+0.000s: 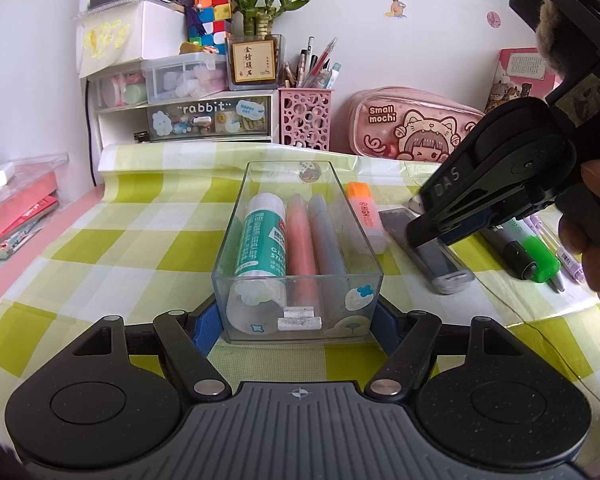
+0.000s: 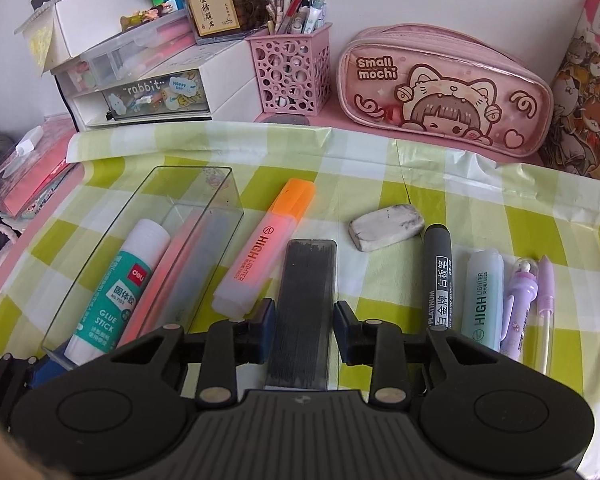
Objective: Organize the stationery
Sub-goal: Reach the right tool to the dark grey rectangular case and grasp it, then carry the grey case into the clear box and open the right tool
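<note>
Left hand-held gripper (image 1: 299,318) sits low at the near edge of the bench (image 1: 100,256), its blue pads pressed against the two long sides of the clear tray (image 1: 236,216), pinching the tray's near end between them. Tray rests flat on the green-and-white check cloth. Inside it, lying lengthwise: a glue stick (image 1: 256,236) with teal label on the left, a pink marker (image 1: 302,248) in the middle, a grey marker (image 1: 327,240) touching it on the right.

Right hand-held gripper (image 2: 302,316) points steeply down just right of the tray. Its pads clamp a flat grey lead case (image 2: 306,300) by its long edges; the case lies on the cloth, its near end running under the gripper body. In the left wrist view the same case (image 1: 440,258) shows beneath the right gripper's fingertips, with part of a person's hand behind the handle.

Just left of the case, between it and the tray wall: an orange highlighter (image 2: 266,248), angled. Right of the case, side by side: a black whiteboard marker (image 2: 439,276), a pale green highlighter (image 2: 483,300), two lilac pens (image 2: 534,300). A used white eraser (image 2: 386,226) lies beyond the case, apart from everything.

Far edge, against the wall: pink pencil case (image 2: 444,88), pink perforated pen cup (image 2: 290,72) full of pens, white drawer unit (image 2: 152,92) to the left.
</note>
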Motion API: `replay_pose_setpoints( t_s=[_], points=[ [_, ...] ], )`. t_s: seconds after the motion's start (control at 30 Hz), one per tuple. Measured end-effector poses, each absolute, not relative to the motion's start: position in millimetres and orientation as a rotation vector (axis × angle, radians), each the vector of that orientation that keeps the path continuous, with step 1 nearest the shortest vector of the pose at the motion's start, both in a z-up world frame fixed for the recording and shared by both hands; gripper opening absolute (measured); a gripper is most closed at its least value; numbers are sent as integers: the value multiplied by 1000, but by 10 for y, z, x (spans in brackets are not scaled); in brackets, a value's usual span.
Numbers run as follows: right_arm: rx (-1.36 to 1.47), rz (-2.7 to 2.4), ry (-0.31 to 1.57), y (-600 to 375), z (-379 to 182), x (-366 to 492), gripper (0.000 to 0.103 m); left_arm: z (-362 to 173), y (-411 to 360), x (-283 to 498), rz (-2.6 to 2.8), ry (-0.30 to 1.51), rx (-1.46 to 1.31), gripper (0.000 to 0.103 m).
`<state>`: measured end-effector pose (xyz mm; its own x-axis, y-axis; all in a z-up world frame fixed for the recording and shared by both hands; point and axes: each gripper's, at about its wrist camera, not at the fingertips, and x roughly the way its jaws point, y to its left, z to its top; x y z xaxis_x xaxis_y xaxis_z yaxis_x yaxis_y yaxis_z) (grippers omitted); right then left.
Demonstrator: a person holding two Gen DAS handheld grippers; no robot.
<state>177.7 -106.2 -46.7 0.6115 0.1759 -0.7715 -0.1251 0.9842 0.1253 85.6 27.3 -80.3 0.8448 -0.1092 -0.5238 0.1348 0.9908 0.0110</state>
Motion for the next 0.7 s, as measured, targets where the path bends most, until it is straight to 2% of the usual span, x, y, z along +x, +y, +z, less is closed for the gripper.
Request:
replay_pose_setpoints(
  t_s=[0.03,0.27,0.37,0.4,0.53,0.57,0.7],
  points=[
    [70,165,890,-1084,-448,1771,0,-803,271,857,-129,550,48,73],
    [164,205,910,-1185,-488,1790,2,-803,272,856,-129,550,48,73],
    [153,235,925,-1144,-482,1785,30,-803,273,856,-128,550,48,73],
    [132,234,921,-1112,-473,1777,33,-800,267,841,-128,549,48,73],
    [66,237,933,-955,-486,1818,33,-798,265,838,-128,549,51,72],
    [27,223,929,-899,-488,1821,28,-799,265,838,-128,549,50,72],
    [-22,203,916,-833,-496,1801,26,-799,264,837,-128,548,50,72]
  ],
)
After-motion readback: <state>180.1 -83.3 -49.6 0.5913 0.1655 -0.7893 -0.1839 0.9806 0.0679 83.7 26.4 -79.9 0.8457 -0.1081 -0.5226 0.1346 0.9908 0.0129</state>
